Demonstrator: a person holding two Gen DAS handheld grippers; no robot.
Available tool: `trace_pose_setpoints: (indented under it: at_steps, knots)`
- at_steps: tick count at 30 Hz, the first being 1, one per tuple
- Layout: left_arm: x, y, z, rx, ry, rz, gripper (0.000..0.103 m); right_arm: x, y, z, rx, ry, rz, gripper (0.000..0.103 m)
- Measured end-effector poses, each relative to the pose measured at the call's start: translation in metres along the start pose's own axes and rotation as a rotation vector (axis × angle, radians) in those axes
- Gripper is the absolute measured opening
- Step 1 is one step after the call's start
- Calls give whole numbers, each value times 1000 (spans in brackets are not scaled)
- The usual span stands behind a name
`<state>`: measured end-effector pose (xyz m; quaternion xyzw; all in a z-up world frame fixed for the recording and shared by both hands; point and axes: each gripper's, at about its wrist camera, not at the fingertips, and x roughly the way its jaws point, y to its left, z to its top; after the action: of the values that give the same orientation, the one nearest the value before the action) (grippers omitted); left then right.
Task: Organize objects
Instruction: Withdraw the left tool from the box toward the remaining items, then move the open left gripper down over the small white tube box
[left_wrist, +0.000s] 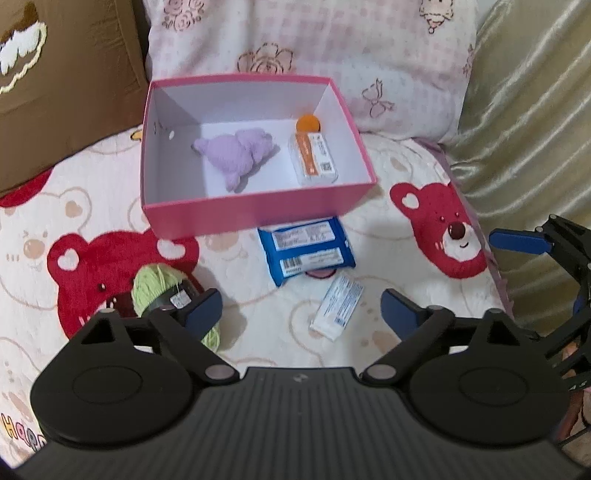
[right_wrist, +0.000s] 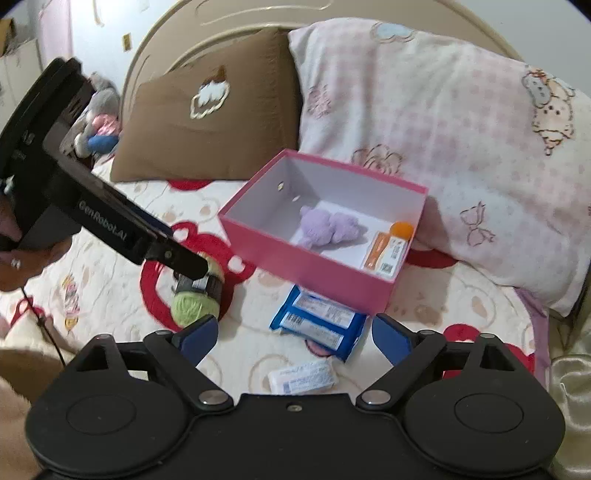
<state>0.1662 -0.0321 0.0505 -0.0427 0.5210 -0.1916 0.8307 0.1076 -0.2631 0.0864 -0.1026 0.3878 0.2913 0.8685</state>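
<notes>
An open pink cardboard box (left_wrist: 255, 212) sits on the bear-print bedspread (left_wrist: 388, 266) near the head of the bed, against the pillows. Inside lie a lilac plush toy (left_wrist: 236, 153) and an orange-capped clear packet (left_wrist: 314, 155). Just in front of the box rests a blue wipes pack (left_wrist: 306, 249), then a small white tube (left_wrist: 338, 308); a green yarn ball (left_wrist: 155, 291) lies toward the bed's left side. The left hand-held gripper (left_wrist: 301, 314) and right hand-held gripper (right_wrist: 293, 334) both stand wide open, empty.
</notes>
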Motion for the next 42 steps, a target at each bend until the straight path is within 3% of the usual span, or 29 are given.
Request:
trace_pose_setpoints:
  at_steps: [12,18,22,26,32,37,42]
  knots:
    - [36,6,-46,-23,84,15,98,13,19,-31,-70,35,73,94]
    - [52,4,-66,-38,51,-56,98,27,26,-50,-109,55,113,94]
    - [66,3,-76,-56,89,-67,98,41,28,-66,-132,43,113,94]
    - [70,0,-86,-44,61,-54,98,59,29,-82,-190,48,81,94]
    - [79,6,-96,-125,-14,-45,98,84,21,-97,-180,39,56,94]
    - [88,7,-104,-167,-6,-47,96,98,23,-108,-230,-3,54,94]
    - [101,1,-108,-140,-28,-9,96,114,16,-114,-199,-3,21,94]
